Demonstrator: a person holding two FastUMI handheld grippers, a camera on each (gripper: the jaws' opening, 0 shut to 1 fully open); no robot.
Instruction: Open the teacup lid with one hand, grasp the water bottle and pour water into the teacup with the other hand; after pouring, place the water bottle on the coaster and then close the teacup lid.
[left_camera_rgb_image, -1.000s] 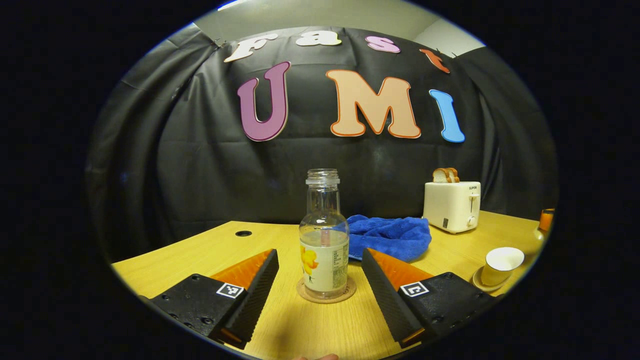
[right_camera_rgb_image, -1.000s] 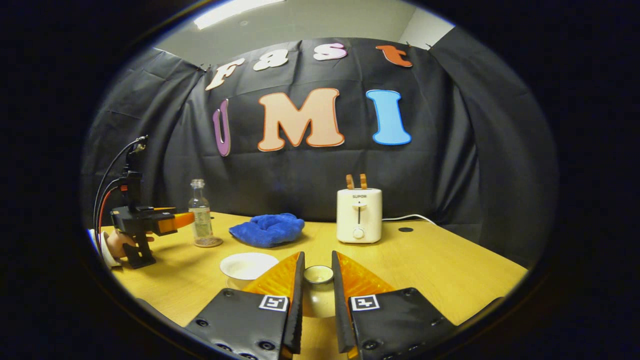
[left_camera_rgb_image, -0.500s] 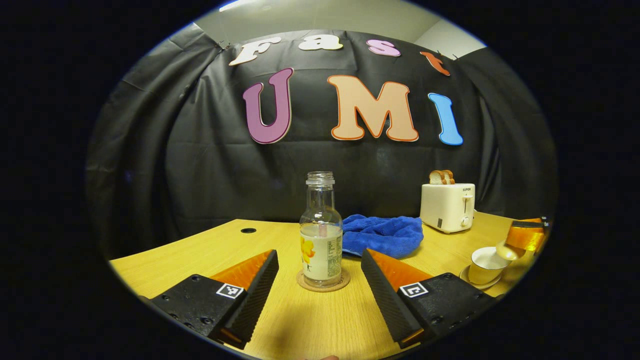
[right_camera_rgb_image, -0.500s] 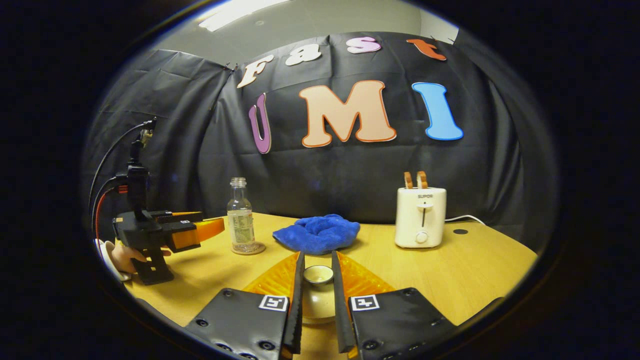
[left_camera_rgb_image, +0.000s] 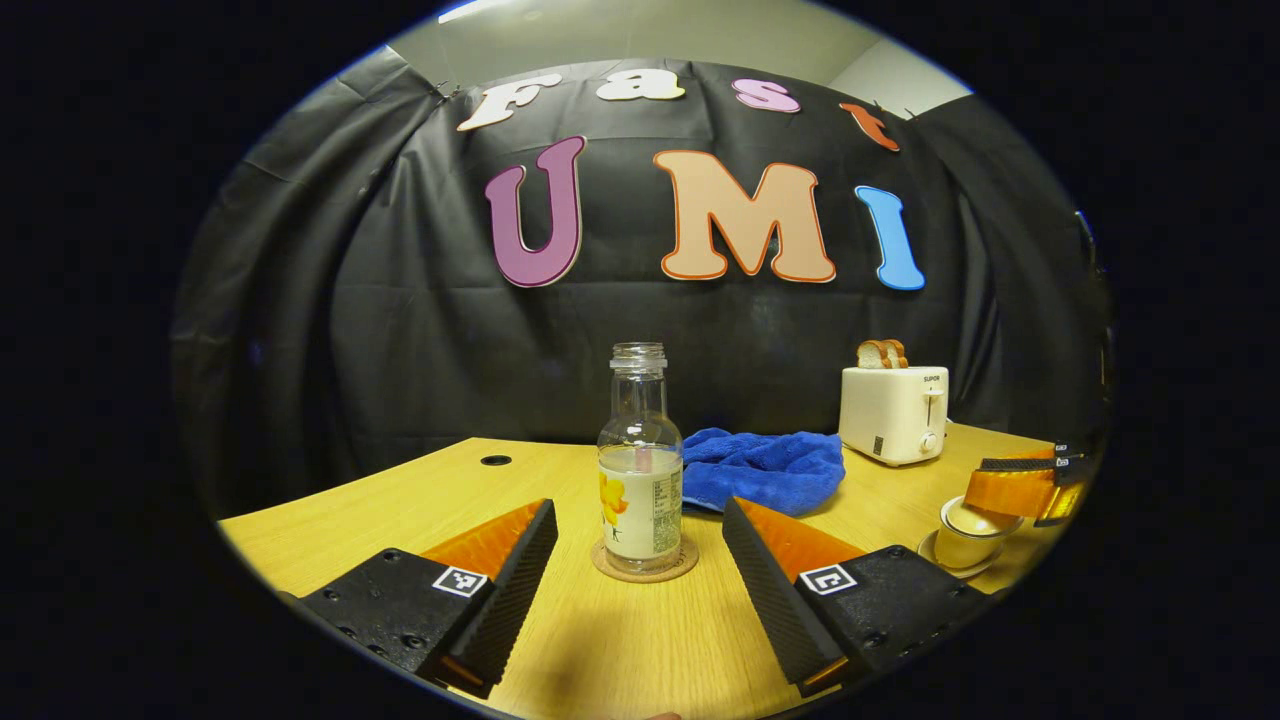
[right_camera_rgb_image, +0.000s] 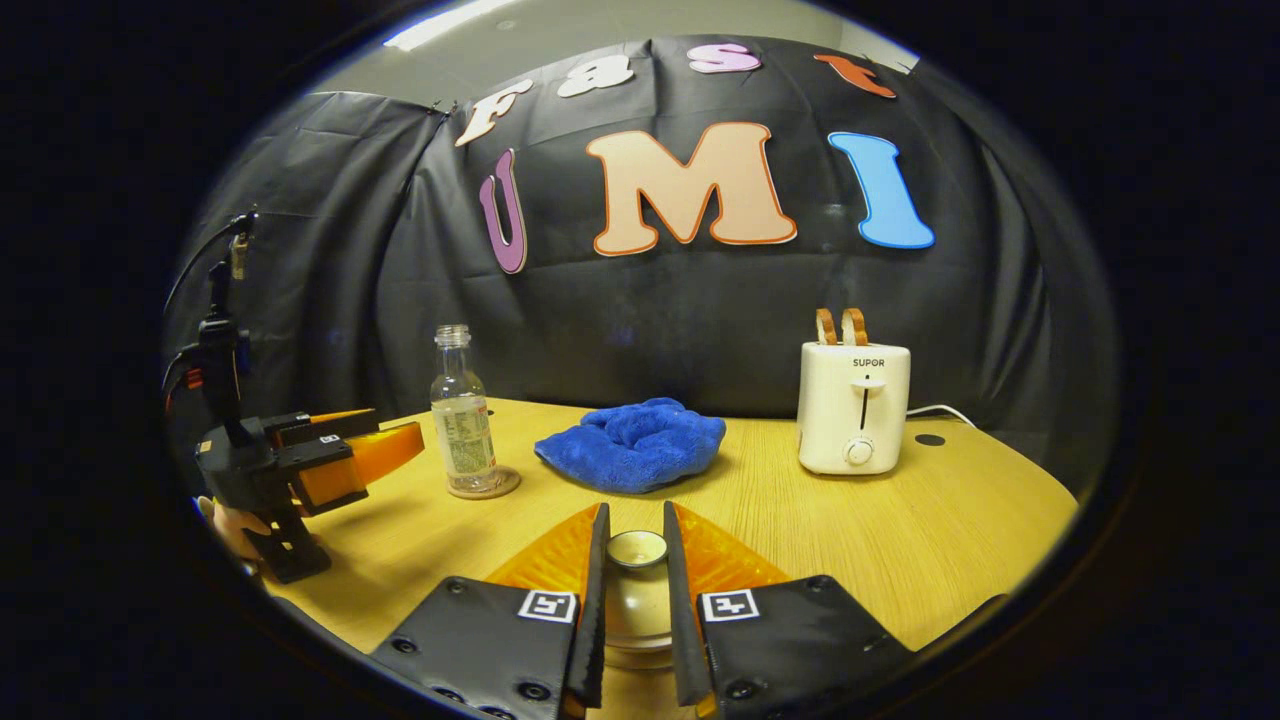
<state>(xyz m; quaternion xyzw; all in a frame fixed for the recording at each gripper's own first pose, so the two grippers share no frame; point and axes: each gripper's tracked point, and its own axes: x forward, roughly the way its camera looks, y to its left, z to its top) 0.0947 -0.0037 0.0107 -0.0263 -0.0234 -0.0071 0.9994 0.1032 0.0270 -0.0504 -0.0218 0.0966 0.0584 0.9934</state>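
The yellow wooden desk (left_camera_rgb_image: 420, 495) carries everything. Toward its back stands a cream two-slot toaster (right_camera_rgb_image: 853, 407) with two bread slices upright in its slots, and a crumpled blue towel (right_camera_rgb_image: 632, 444) lies to the left of it in the right gripper view.

In the left gripper view, the left gripper (left_camera_rgb_image: 640, 545) hangs low over the desk with its fingers spread wide, on either side of the clear glass water bottle (left_camera_rgb_image: 640, 470) but apart from it. The bottle has no cap, is partly filled and stands upright on a round brown coaster (left_camera_rgb_image: 643, 571). The right gripper view shows this gripper from the side, held by a hand (right_camera_rgb_image: 232, 527) at the desk's left edge.

The right gripper (right_camera_rgb_image: 632, 575) has its fingers narrow, pressing from both sides on the knob of the cream ceramic teacup lid (right_camera_rgb_image: 637, 590). In the left gripper view that lid sits on top of the cream teacup (left_camera_rgb_image: 965, 535), which stands on its saucer (left_camera_rgb_image: 932, 556) at the desk's right side, near the toaster.
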